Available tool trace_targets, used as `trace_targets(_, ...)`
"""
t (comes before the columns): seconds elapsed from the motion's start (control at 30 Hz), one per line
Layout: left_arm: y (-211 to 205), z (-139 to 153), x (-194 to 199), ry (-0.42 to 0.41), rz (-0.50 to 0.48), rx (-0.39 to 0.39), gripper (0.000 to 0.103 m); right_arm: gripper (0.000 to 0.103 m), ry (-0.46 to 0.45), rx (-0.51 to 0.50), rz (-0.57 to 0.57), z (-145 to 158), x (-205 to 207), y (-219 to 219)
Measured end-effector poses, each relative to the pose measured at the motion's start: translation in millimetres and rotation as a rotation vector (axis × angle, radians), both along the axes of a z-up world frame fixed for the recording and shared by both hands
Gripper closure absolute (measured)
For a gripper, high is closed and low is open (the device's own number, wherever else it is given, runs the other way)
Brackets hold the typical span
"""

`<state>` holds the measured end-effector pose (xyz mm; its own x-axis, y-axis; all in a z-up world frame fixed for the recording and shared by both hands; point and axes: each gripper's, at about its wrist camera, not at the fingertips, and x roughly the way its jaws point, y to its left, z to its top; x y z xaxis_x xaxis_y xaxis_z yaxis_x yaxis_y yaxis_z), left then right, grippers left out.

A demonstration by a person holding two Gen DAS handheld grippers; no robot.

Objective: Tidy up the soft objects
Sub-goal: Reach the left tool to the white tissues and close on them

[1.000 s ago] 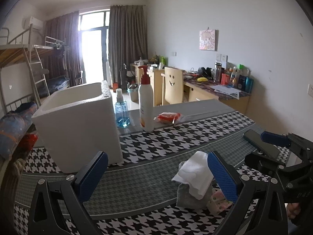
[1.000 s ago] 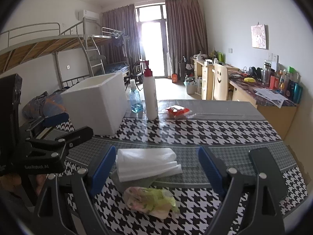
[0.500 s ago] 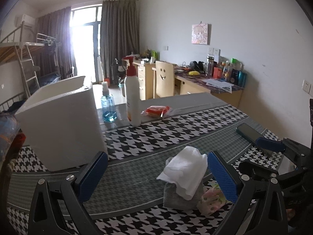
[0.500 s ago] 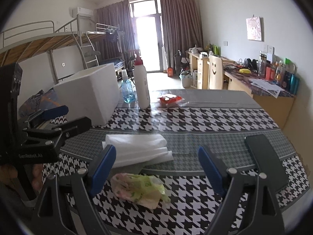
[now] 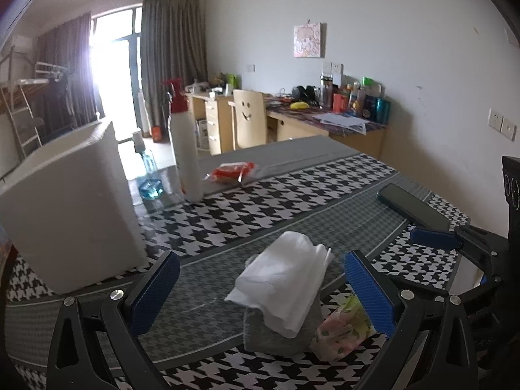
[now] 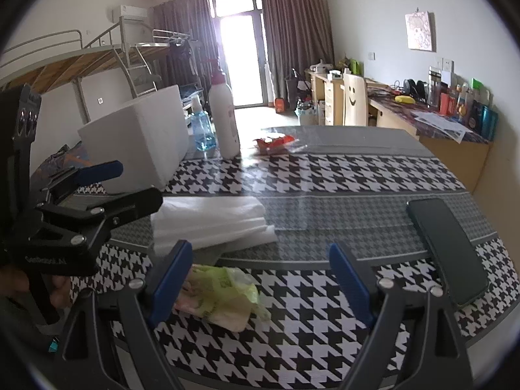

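Both tools tilted down toward the houndstooth-cloth table. The left gripper gaped, holding nothing, the folded white cloth on a grey cloth at its 12 o'clock. The right gripper spread wide, empty, with the floral pastel pouch at 9 o'clock beside its left pad.

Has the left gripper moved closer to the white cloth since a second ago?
Yes. The left gripper has advanced: the white cloth now lies between its fingers, nearer than before.
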<state>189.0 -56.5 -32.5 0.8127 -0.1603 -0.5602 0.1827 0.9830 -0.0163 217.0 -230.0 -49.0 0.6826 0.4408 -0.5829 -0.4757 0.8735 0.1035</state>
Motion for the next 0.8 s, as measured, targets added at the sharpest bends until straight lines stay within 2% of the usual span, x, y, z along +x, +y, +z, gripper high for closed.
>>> trace_targets(0.13, 1.2, -7.4, 9.3, 0.048, -0.018, -0.023, 0.015, 0.014, 0.011, 0.001, -0.005, -4.6, 1.0, -3.4)
trace_targets(0.27, 0.1, -14.0, 14.5, 0.088, -0.022, -0.030, 0.020, 0.014, 0.020, 0.002, -0.003, -7.9, 1.8, -4.1)
trace_targets(0.47, -4.6, -21.6, 20.0, 0.128, -0.048, -0.033, 0.032, 0.014, 0.038, 0.001, 0.009, -14.4, 2.7, -1.9)
trace_targets(0.53, -4.4, -24.0, 22.2, 0.141, -0.052, -0.040, 0.041, 0.014, 0.045, -0.001, 0.009, -16.1, 3.8, -1.0)
trace_targets(0.67, -6.2, -29.4, 26.1, 0.169, -0.067, -0.041, 0.051, 0.014, 0.054, -0.004, 0.014, -18.4, 4.5, 1.0)
trace_targets(0.8, -7.4, -33.7, 28.8, 0.191, -0.066, -0.035, 0.069, 0.014, 0.062, -0.004, 0.014, -21.2, 5.7, 2.4)
